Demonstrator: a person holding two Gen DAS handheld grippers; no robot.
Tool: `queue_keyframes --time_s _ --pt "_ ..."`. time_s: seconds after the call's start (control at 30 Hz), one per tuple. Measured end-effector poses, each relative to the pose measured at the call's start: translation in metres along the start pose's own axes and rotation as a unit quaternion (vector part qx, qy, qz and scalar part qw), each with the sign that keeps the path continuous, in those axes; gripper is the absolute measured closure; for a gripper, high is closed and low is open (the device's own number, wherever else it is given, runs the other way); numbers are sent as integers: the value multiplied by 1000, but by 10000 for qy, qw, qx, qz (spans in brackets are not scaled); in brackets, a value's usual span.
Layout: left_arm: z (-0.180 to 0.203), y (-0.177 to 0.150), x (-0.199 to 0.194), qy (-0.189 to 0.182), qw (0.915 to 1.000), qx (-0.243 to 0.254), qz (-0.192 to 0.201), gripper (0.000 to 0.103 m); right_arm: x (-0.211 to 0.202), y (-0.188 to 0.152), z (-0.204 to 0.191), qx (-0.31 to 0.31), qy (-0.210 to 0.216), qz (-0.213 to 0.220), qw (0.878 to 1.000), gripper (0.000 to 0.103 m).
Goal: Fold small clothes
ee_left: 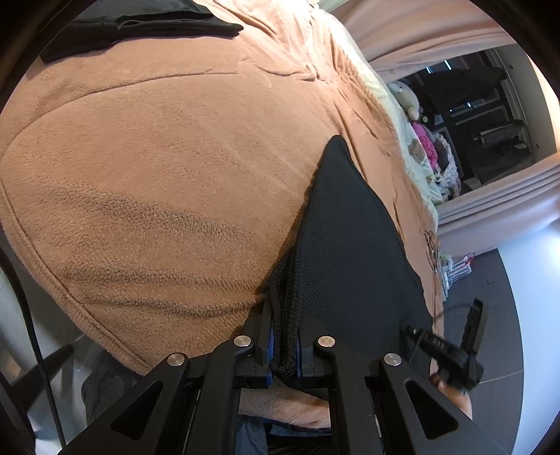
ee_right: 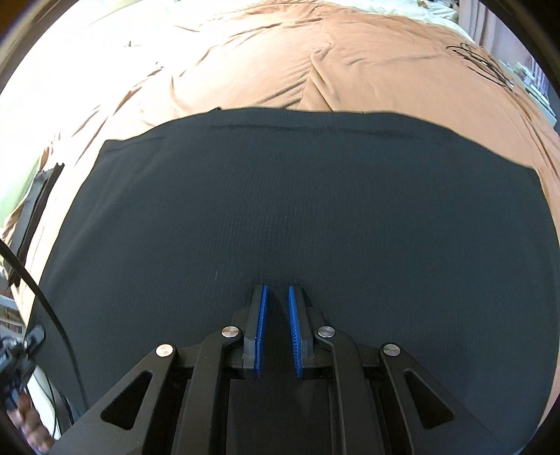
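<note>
A black knit garment (ee_right: 280, 210) lies spread flat on a tan fleece blanket (ee_right: 350, 70). In the left wrist view the same garment (ee_left: 350, 238) runs away from me along the blanket's (ee_left: 157, 175) right side. My left gripper (ee_left: 285, 339) is shut on a bunched edge of the garment. My right gripper (ee_right: 277, 297) hovers over the garment's near middle with its blue pads (ee_right: 260, 325) slightly apart and nothing between them. The right gripper (ee_left: 451, 350) also shows at the lower right of the left wrist view.
A folded black garment (ee_left: 140, 24) lies at the blanket's far left corner. A mirror or doorway (ee_left: 472, 122) and curtains stand to the right. Dark floor tiles (ee_left: 490, 332) lie beside the bed. A black cable (ee_right: 52, 315) hangs at the left of the right wrist view.
</note>
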State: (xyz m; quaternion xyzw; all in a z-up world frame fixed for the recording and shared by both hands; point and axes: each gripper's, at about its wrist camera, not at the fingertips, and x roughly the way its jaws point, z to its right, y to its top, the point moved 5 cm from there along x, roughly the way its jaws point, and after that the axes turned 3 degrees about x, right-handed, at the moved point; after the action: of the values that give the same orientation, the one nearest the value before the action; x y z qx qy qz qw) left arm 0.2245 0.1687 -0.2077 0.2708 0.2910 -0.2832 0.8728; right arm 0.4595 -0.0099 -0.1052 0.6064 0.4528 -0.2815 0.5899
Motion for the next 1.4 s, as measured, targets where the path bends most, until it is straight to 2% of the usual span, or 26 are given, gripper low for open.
queue_keyframes --time_s 0.43,0.6,0.8,1.03,1.1,1.17,1.3,1.4 --pt "-8 -4 2 64 9992 -392 30 95 43 89 1 -102 -225 -90 9997 94" --pt "-9 -6 4 76 9988 -482 59 95 53 100 0 -149 -323 -101 9993 96" --pt "-12 -5 5 15 9986 -523 45 95 68 124 -2 -147 -508 -101 9986 95" --pt "-14 -4 2 -142 9984 -548 -3 95 32 98 -8 -117 -229 -105 9996 93" --pt "-14 -3 1 -171 9984 -545 -29 95 21 89 -8 -111 -173 -58 9998 86" --pt "-12 -3 0 -186 9985 -511 -41 95 10 73 -9 -118 -95 -6 9999 61" --pt "-11 -3 1 -210 9991 -362 -98 95 -8 34 -10 -93 190 -19 9998 59" --pt "-10 -1 2 -252 9990 -345 -135 95 -15 1 -12 -175 191 -3 9997 59"
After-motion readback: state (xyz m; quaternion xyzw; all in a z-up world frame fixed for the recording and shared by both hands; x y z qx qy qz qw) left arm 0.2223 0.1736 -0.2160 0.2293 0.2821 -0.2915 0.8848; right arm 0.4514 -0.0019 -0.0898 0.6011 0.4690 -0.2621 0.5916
